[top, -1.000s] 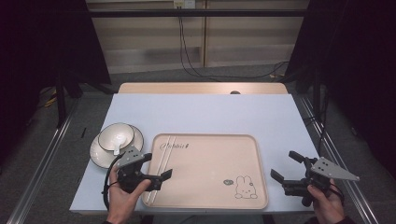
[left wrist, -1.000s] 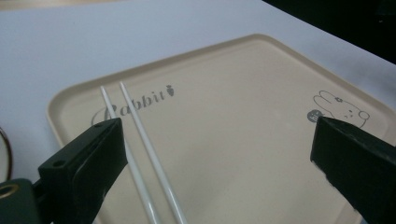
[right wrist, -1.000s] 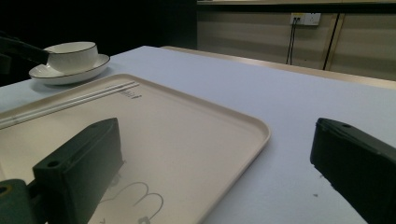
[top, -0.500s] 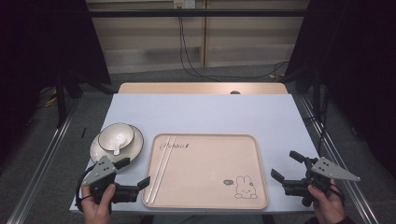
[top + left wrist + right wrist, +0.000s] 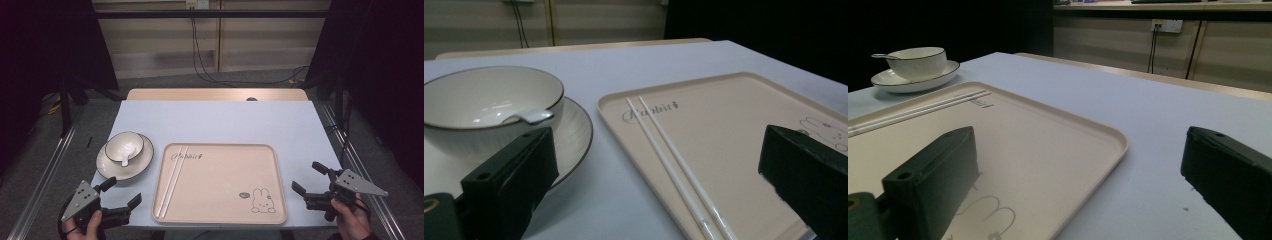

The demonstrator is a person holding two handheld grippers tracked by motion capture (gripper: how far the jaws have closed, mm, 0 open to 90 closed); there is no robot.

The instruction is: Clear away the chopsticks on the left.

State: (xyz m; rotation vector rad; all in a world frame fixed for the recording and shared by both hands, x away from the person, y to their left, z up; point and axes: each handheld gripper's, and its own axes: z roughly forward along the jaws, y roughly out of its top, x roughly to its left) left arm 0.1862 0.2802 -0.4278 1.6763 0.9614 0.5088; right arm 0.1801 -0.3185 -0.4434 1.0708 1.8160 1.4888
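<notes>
A beige tray (image 5: 225, 175) with a rabbit drawing lies at the middle of the light blue table (image 5: 225, 122). Two white chopsticks (image 5: 170, 181) lie side by side along the tray's left side. Left of the tray, a white bowl (image 5: 124, 146) holding a spoon (image 5: 124, 161) stands on a white plate (image 5: 142, 162). My left gripper (image 5: 121, 192) is open at the table's front left corner, below the plate, with nothing in it. Its own view shows the bowl (image 5: 484, 100), the chopsticks (image 5: 674, 165) and the tray (image 5: 744, 125) ahead. My right gripper (image 5: 309, 178) stands open and empty just right of the tray (image 5: 1048, 145).
A wooden strip (image 5: 215, 94) runs along the table's far edge. Metal rails (image 5: 50, 170) flank the table on both sides. Cables (image 5: 200, 65) hang on the wall behind. Bare tabletop lies beyond the tray and to its right.
My left gripper has drawn back from the chopsticks on the tray's left side to the table's front left corner. The chopsticks stay on the tray. The right gripper has not moved.
</notes>
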